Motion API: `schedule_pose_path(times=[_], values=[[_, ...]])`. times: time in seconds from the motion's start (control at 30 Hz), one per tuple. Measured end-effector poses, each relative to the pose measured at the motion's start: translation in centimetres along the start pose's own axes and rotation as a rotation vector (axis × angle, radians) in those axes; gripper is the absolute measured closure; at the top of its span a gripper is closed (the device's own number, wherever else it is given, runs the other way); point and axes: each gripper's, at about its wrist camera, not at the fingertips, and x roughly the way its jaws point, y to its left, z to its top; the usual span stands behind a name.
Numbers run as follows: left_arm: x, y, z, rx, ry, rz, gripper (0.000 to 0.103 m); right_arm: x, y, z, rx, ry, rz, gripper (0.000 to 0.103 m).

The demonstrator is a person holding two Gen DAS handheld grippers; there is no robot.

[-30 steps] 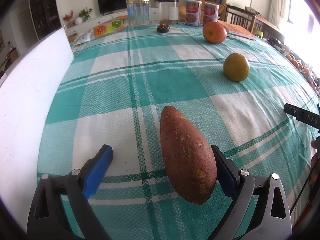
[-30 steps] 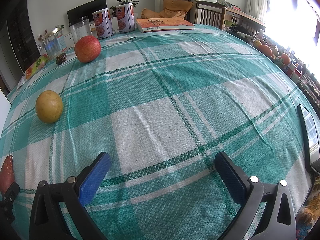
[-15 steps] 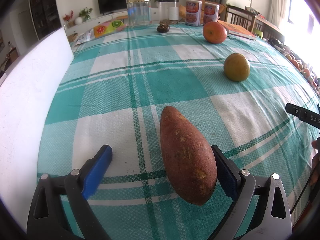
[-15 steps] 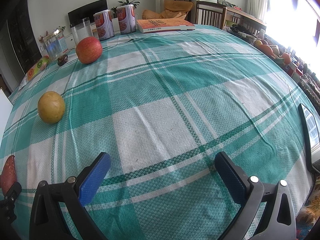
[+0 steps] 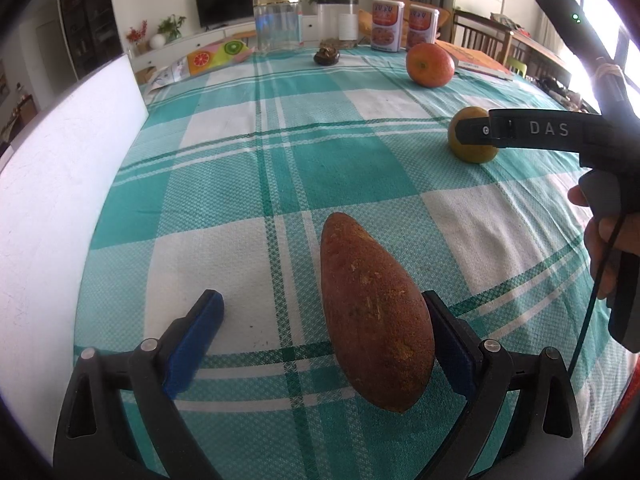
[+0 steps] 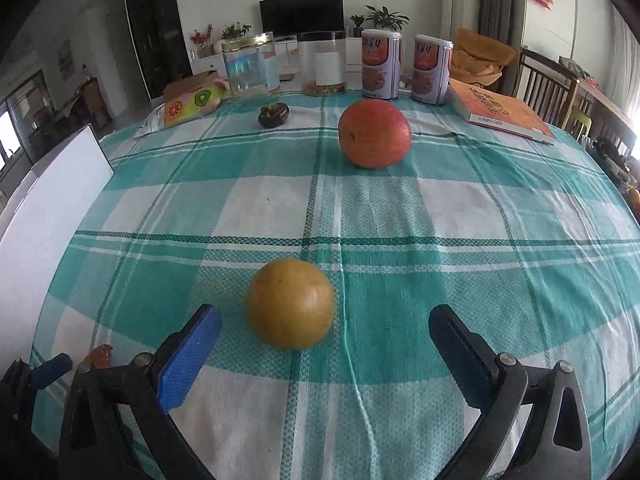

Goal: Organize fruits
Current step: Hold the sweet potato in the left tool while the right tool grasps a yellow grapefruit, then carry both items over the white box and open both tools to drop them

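Observation:
A brown sweet potato [image 5: 374, 312] lies on the green checked tablecloth between the open fingers of my left gripper [image 5: 320, 320], against the right pad and apart from the left pad. A yellow round fruit [image 6: 291, 304] lies just ahead of my open right gripper [image 6: 324, 332], nearer the left pad; it also shows in the left wrist view [image 5: 472, 144], partly behind the right gripper's body. A red-orange apple [image 6: 374, 133] sits farther back; it also shows in the left wrist view [image 5: 429, 65].
A white board [image 5: 52, 192] stands along the table's left edge. At the far end stand a clear jar [image 6: 251, 65], two printed cans [image 6: 380, 65], a small dark fruit [image 6: 273, 114], a fruit-print packet [image 6: 188, 104] and an orange book [image 6: 500, 112].
The right gripper has swung left and forward to face the yellow fruit and apple, and its body now shows in the left wrist view. The left gripper and sweet potato have stayed put.

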Motion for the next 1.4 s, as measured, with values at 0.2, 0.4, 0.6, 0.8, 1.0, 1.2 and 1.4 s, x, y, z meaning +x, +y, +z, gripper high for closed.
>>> schedule_pose_path(times=[0.2, 0.4, 0.6, 0.8, 1.0, 1.2, 1.4], values=[[0.0, 0.0, 0.0, 0.0, 0.0, 0.0, 0.005, 0.5, 0.2, -0.1, 0.018, 0.035, 0.05, 0.048], [0.0, 0.0, 0.0, -0.003, 0.0, -0.005, 0.005, -1.3, 0.0, -1.8, 0.058, 0.028, 0.109, 0.054], [-0.9, 1.1, -0.2, -0.03, 0.041, -0.106, 0.009, -5.4, -1.6, -6.3, 0.105, 0.02, 0.215, 0.054], [-1.6, 0.4, 0.1, -0.024, 0.032, -0.188, 0.059, -7.5, -2.4, -9.0, 0.133, 0.012, 0.231, 0.054], [-5.2, 2.2, -0.5, -0.125, 0.016, -0.29, 0.06, -9.1, 0.1, -8.5, 0.071, 0.001, 0.258, 0.054], [-15.3, 9.2, -0.6, -0.294, -0.082, -0.373, 0.06, -13.0, 9.2, -4.9, -0.069, -0.04, 0.445, 0.054], [-19.0, 18.9, -1.9, -0.397, -0.115, -0.07, 0.06, -15.2, 23.0, -2.7, -0.261, 0.009, 0.678, 0.054]])
